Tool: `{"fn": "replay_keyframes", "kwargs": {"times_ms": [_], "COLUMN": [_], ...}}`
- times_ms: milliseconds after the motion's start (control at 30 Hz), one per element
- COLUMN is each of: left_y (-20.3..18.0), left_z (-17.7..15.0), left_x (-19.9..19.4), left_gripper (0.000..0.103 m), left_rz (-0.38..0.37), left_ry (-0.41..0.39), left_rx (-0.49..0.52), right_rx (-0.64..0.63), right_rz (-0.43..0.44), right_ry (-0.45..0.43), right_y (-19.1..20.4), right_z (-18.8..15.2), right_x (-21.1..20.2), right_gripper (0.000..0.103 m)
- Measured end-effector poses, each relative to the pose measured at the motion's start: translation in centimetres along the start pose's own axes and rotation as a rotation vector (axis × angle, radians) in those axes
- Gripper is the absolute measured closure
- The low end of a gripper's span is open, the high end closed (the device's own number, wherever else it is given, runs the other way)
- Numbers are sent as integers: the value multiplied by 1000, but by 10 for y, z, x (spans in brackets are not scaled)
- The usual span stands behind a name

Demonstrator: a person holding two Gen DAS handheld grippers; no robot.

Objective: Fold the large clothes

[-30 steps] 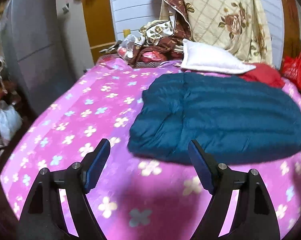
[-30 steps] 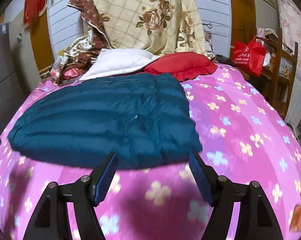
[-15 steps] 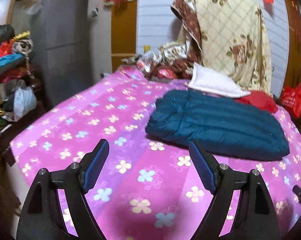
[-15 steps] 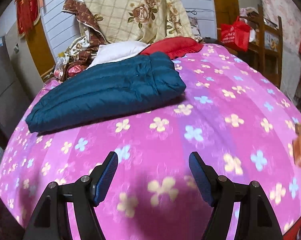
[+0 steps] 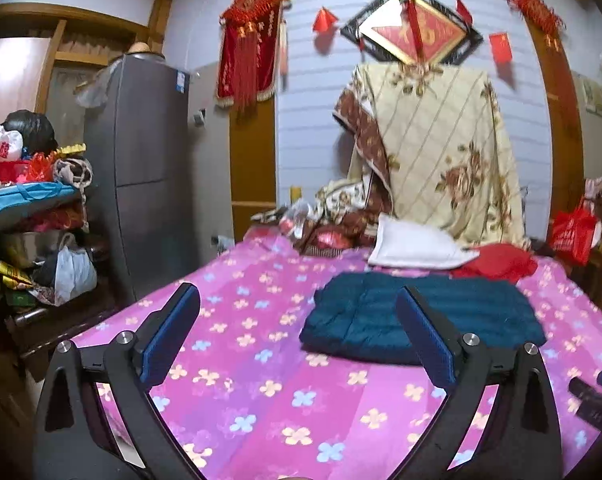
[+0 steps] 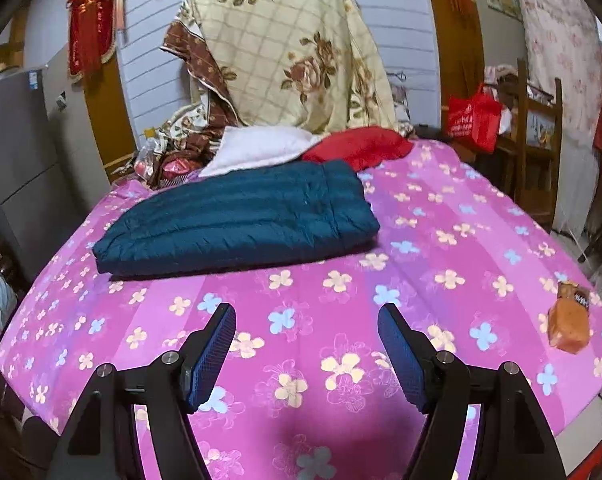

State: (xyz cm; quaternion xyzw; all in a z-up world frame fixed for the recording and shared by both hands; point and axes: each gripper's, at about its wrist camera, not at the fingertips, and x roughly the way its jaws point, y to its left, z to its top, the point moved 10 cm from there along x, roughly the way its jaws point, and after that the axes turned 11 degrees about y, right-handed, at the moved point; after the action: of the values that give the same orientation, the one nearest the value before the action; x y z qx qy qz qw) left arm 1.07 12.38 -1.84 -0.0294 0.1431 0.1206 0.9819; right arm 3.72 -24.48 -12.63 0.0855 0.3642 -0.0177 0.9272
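A dark teal quilted jacket [image 5: 381, 316] lies folded into a flat rectangle on the pink flowered bed cover [image 5: 261, 380]. It also shows in the right wrist view [image 6: 237, 224], at the far middle of the bed. My left gripper [image 5: 299, 328] is open and empty, held well back from the jacket above the near part of the bed. My right gripper [image 6: 307, 344] is open and empty, also well short of the jacket. Part of the right gripper [image 5: 593, 400] shows at the lower right of the left wrist view.
A white pillow [image 6: 257, 148], a red cushion [image 6: 357, 146] and a floral quilt [image 6: 297, 48] pile up behind the jacket. An orange packet [image 6: 569, 320] lies on the bed at right. A grey fridge [image 5: 141, 168] and cluttered shelves [image 5: 33, 220] stand left; a red bag [image 6: 473, 120] hangs right.
Both grippers have pulled back and up from the jacket's near edge, staying open. The jacket now looks smaller and farther away and has not moved.
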Motion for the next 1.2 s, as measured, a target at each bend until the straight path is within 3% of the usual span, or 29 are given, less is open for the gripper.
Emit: {"fn": "replay_keyframes", "kwargs": {"times_ms": [133, 633, 800, 1200], "left_y": [-1, -27, -34, -9], "left_z": [5, -28, -45, -47], "left_x": [-17, 7, 22, 24], "left_gripper": [1, 1, 1, 1], "left_rz": [-42, -182, -177, -103], "left_ry": [-2, 193, 260, 220], "left_rx": [-4, -26, -30, -52], "right_rx": [3, -46, -88, -147], "right_rz": [14, -14, -34, -34], "right_ry": [-25, -58, -64, -19], "right_y": [0, 9, 18, 46], "right_z": [3, -3, -11, -20], "right_x": [-15, -29, -20, -8], "right_gripper": [32, 30, 27, 27]}}
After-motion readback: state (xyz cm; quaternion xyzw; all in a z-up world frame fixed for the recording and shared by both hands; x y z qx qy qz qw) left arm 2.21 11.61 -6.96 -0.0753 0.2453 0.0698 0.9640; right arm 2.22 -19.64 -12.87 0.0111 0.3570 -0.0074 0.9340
